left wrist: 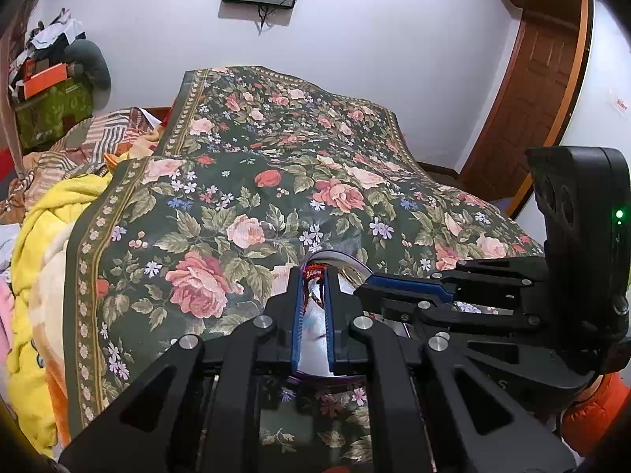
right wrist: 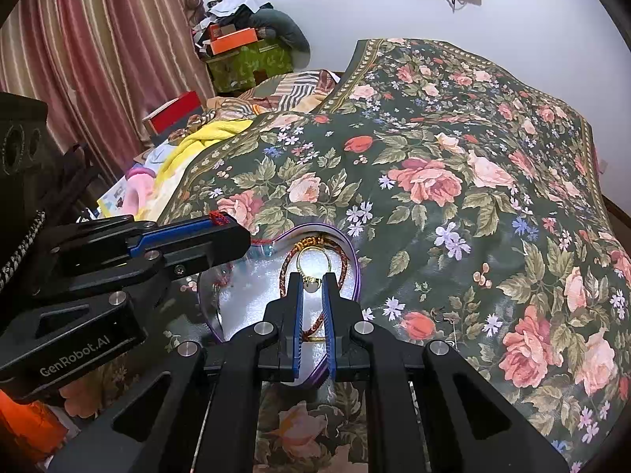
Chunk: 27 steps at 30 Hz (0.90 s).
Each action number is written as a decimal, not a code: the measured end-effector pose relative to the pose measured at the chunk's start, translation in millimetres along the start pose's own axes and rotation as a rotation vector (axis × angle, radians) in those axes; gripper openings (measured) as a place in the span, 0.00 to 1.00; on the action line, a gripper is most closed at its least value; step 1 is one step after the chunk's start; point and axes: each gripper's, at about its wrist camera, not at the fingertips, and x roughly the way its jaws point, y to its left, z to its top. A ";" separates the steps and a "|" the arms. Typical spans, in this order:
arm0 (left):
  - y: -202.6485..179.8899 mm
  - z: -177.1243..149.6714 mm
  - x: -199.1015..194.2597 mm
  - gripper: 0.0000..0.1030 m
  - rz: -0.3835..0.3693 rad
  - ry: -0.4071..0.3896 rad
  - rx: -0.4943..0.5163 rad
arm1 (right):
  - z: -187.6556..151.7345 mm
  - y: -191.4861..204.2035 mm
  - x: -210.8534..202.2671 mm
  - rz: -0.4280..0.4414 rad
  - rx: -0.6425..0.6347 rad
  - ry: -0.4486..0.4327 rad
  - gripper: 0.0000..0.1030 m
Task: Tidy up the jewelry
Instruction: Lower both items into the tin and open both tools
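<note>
You had both grippers low over the clear zip bag (right wrist: 252, 295), which lay flat on the floral bedspread (right wrist: 453, 181), and each was doing a different job.

Your left gripper (right wrist: 221, 220) came in from the side with its jaws closed on a bit of red braided cord (right wrist: 219, 218), which showed just at the fingertips. In the left wrist view the same red cord (left wrist: 313, 270) sat pinched between the 2 blue pads, right at the bag's purple-edged mouth (left wrist: 339, 256). My reading is that you held it there to keep the opening lifted and steady while the other hand worked, though the view is too crowded to say whether the pads also caught the plastic.

Your right gripper (right wrist: 313, 282) pointed down into the bag with its jaws nearly together, gripping the gold ring (right wrist: 313, 262) by its setting, the pale stone sitting between the tips. The ring's band stood up beyond the fingertips, over the brown and gold braided cord (right wrist: 343, 272) that looped inside the bag. Holding the ring by its bulky end made sense: it gave the pads something to bite on and left the thin band free.

So the jewelry was at or inside the bag, the ring not yet let go.
</note>
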 end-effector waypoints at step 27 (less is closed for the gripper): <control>-5.3 5.7 -32.3 0.19 0.058 -0.045 -0.002 | -1.8 2.2 -52.3 -0.094 -0.010 -0.109 0.38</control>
